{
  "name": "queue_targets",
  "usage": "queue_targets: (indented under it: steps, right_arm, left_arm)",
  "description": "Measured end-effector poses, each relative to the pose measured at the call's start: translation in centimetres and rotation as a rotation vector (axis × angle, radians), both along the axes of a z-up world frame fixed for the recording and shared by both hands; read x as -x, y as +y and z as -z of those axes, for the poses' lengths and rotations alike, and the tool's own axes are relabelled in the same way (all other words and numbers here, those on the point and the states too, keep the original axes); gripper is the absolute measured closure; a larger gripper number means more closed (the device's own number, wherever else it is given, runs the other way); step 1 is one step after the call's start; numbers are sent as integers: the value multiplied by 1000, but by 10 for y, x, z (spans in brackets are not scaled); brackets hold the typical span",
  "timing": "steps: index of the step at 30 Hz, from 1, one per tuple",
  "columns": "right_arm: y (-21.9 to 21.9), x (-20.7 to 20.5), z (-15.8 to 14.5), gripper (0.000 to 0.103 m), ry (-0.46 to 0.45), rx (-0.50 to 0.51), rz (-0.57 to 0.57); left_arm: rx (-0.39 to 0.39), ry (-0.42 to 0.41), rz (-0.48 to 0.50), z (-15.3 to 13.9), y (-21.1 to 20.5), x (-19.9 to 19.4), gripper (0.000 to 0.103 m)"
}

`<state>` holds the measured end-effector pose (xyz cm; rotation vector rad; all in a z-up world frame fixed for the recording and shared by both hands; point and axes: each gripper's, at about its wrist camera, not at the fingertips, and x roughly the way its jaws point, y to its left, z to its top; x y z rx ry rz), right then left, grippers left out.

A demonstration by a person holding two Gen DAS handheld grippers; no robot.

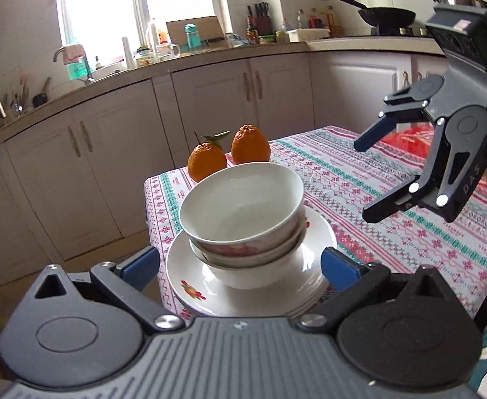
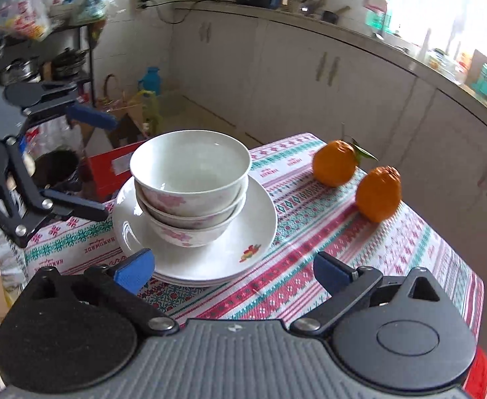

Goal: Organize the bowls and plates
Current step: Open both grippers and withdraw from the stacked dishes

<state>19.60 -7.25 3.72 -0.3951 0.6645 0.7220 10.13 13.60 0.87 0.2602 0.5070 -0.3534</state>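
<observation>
Three white bowls with pink flowers (image 1: 243, 212) (image 2: 190, 179) are nested in a stack on a small stack of white plates (image 1: 270, 296) (image 2: 243, 232) at the table corner. My left gripper (image 1: 240, 266) is open and empty, its jaws either side of the plates' near rim; in the right wrist view it (image 2: 107, 166) hangs left of the bowls. My right gripper (image 2: 233, 272) is open and empty, just short of the plates; in the left wrist view it (image 1: 364, 179) hovers right of the bowls above the cloth.
Two oranges (image 1: 230, 154) (image 2: 356, 179) sit on the patterned tablecloth (image 1: 393, 219) (image 2: 326, 266) beyond the dishes. Table edges run close beside the plates. Kitchen cabinets (image 1: 110, 153) and a cluttered counter (image 1: 177, 53) stand behind. A red box (image 2: 110, 166) lies on the floor.
</observation>
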Motion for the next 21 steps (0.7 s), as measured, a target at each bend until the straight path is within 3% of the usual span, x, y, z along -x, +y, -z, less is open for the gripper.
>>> queue_targets:
  steps: [2,6,11,15,21]
  right_arm:
    - [-10,11,0,0,-11,-34,124]
    - [-26,30,13,0,-24,-66,348]
    - [-42,57,22,0,-14,-92,534]
    - [-48,77,13,0,-39,-95,550]
    - [-47,103,-15,0,-130,-115,535]
  left_arm:
    - [39,-7,-24,1,-10,15,1]
    - [49,-52,-230,8,-37,37,1]
    - [93,-35,-485,7,-60,50,1]
    - [83,-88,-504,-4,-74,68,1]
    - [60,-98,-587,-26,-82,87,1]
